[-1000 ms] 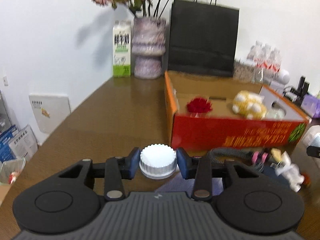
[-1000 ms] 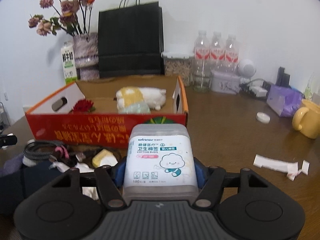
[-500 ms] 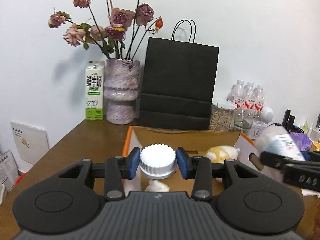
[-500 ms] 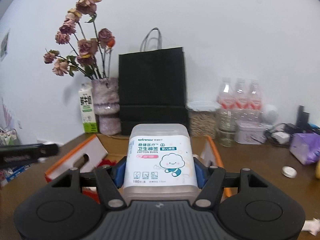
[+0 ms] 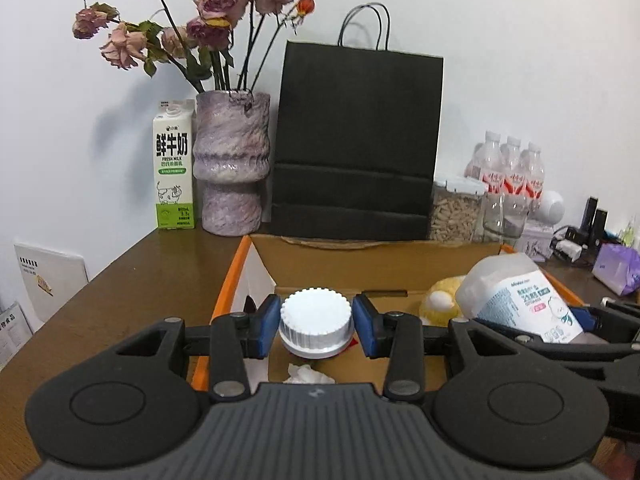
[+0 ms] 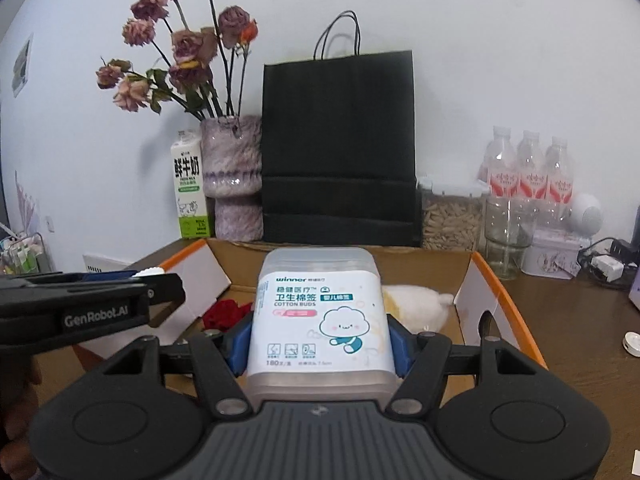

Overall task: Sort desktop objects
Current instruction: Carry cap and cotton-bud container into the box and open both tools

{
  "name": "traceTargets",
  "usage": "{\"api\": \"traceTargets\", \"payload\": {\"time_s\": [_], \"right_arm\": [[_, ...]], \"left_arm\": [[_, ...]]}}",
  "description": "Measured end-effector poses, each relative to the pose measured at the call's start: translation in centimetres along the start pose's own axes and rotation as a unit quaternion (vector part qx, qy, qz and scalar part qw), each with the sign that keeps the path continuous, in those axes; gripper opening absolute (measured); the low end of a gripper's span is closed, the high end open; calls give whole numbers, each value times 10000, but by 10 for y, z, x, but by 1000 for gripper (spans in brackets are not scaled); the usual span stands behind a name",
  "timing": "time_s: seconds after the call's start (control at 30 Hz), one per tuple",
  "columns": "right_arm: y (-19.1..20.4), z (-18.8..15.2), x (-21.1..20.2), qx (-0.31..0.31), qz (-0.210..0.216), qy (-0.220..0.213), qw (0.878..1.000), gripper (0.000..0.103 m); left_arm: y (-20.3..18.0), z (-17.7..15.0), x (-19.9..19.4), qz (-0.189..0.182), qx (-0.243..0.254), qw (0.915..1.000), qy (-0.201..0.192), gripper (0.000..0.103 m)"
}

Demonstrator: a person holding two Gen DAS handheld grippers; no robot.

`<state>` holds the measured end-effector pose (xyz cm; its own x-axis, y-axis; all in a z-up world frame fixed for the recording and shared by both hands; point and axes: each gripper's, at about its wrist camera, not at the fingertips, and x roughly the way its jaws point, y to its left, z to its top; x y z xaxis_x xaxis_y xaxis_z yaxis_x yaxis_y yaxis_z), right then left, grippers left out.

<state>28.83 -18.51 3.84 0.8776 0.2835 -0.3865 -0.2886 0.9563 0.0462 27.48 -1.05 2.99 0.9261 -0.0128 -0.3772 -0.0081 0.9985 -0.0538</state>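
Above the open cardboard box (image 5: 256, 276), the left claw (image 5: 316, 330) is clamped on a white ribbed cap (image 5: 316, 326) and the right claw (image 6: 318, 344) on a cotton-buds box (image 6: 318, 312)

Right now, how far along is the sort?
Done: a plush toy, a red flower and crumpled tissue already lie in the box. In hand: the left gripper holds a white cap and the right gripper a cotton-bud tub, both over the box, not yet released. Left: a small white lid sits on the table.
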Motion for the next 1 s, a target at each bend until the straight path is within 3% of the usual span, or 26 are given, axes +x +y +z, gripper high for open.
{"api": "traceTargets", "payload": {"time_s": [0.23,0.3,0.33,0.47,0.57,1.0], "right_arm": [[0,-4,3,5,-24,122,9999,64],[-1,-4,2,38,-39,154,9999,64],[-2,-4,2,45,-52,151,9999,64],[-3,-5,-3,67,-125,54,9999,98],[-3,-5,-7,18,-192,-40,9998,103],[-5,-3,-16,81,-257,-76,9996,103]], "left_arm": [[1,-1,2,13,-13,10000,80,46],[0,-1,0,15,1,10000,56,66],[0,-1,-2,48,22,10000,28,72],[-1,0,-9,51,46,9998,-168,103],[-2,-1,-14,102,39,9994,-316,103],[7,0,-22,162,-186,9988,-430,103]]}}
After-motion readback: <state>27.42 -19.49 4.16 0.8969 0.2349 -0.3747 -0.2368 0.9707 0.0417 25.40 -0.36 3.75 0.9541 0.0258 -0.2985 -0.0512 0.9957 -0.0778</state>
